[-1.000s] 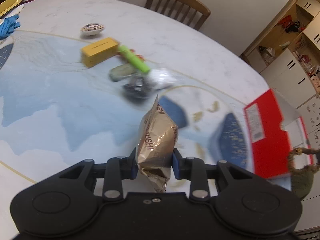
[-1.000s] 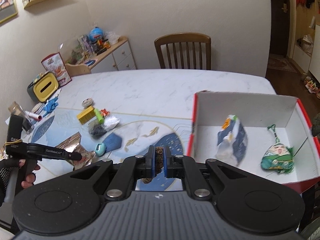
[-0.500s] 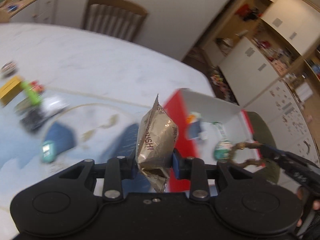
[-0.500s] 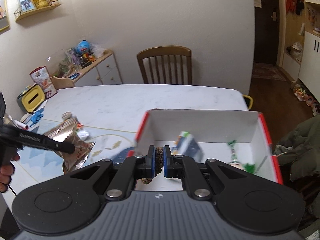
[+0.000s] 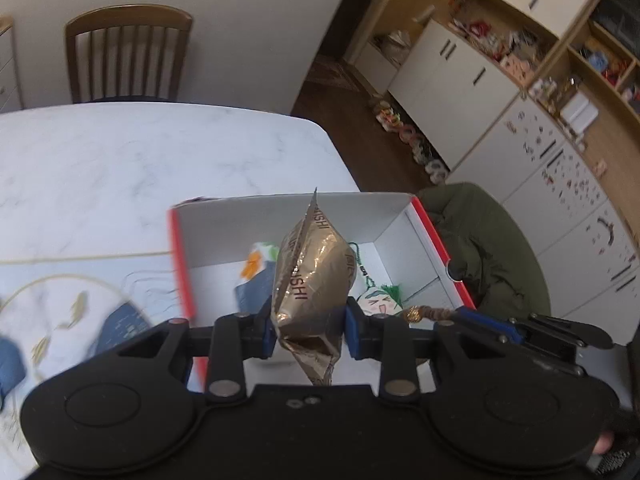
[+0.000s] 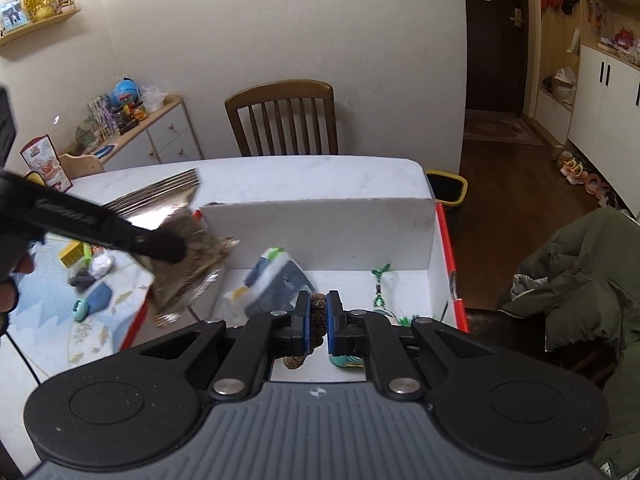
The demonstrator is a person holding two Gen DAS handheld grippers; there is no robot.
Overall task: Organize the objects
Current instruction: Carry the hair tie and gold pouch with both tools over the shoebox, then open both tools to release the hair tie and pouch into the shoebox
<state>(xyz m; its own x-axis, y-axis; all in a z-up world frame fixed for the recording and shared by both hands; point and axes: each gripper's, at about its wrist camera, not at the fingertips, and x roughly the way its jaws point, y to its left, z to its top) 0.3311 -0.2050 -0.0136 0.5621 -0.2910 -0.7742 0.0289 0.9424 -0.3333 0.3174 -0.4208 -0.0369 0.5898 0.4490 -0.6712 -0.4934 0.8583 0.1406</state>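
Left gripper (image 5: pixel 308 330): fingers clamped on the lower part of a gold foil snack bag (image 5: pixel 314 280), which stood upright between the blue pads, its crimped top pointing up.
Snack bag position: held in the air over the near left part of the box (image 5: pixel 288 216); in the right wrist view the bag (image 6: pixel 188 256) hung at the box's left wall.
Right gripper (image 6: pixel 316 322): fingers pressed nearly together on a small brown, rough-textured lump (image 6: pixel 318 312); what it was I could not tell. In the left wrist view a brown beaded piece (image 5: pixel 428 314) stuck out of this gripper's tip, above the box's right side.
Box: white inside, red outside, open on top, resting on the table (image 5: pixel 120 160) at its right end.
Box contents: a blue-and-white packet (image 6: pixel 276 280) and a green-tasselled charm with a drawn face (image 5: pixel 378 300), lying apart on the floor of the box.
Table, left part: yellow block (image 6: pixel 71 254), blue pouch (image 6: pixel 98 298) and other small items, blurred.
Background: wooden chair (image 6: pixel 284 120) at the far side.
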